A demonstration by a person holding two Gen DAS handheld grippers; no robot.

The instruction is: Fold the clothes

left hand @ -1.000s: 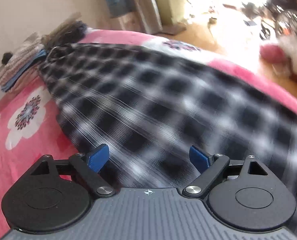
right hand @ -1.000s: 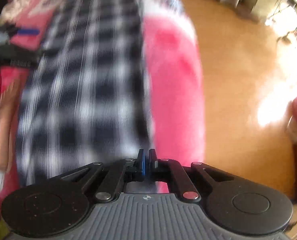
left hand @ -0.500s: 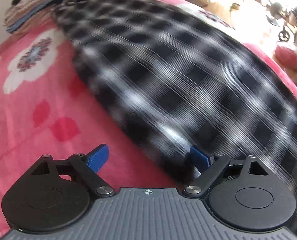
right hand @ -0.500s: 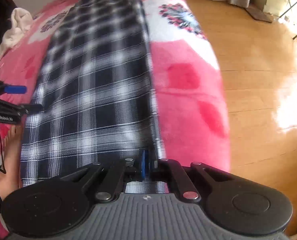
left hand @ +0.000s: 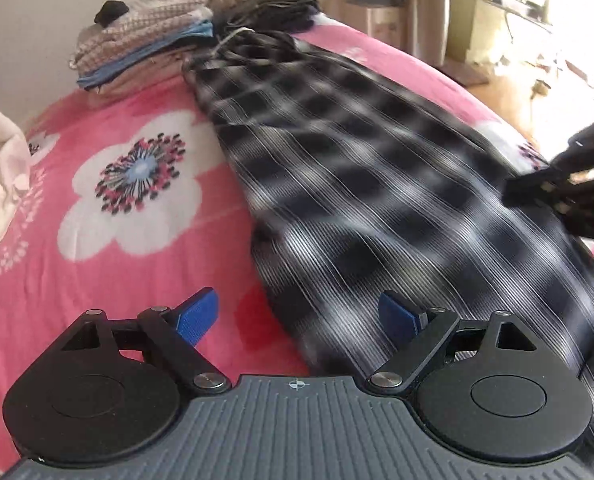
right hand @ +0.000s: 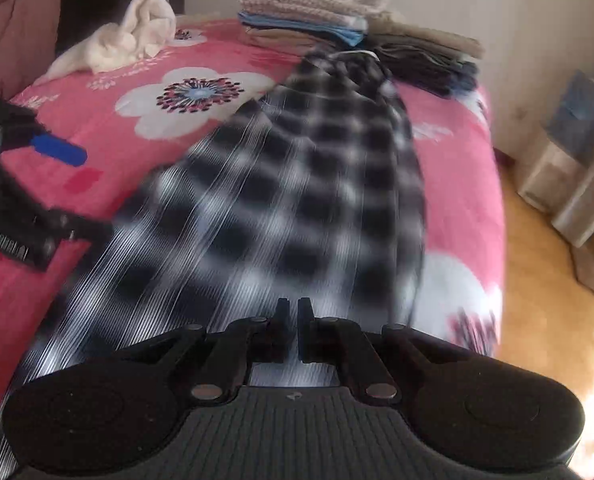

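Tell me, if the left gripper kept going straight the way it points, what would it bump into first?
Probably the near edge of the checked cloth where it meets the pink bedspread. The left gripper is open and tilts down at that edge. Depth is hard to judge, so it might touch the bedspread first.

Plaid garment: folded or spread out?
Folded lengthwise, I'd say: the plaid garment lies as one long narrow strip down the bed. Blur hides the layers; right gripper is shut on its near end.

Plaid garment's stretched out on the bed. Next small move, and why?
Probably close the left hand-held gripper on the plaid garment's near edge: it is open and empty with that edge between its fingers, while the right hand-held gripper looks shut on the hem.
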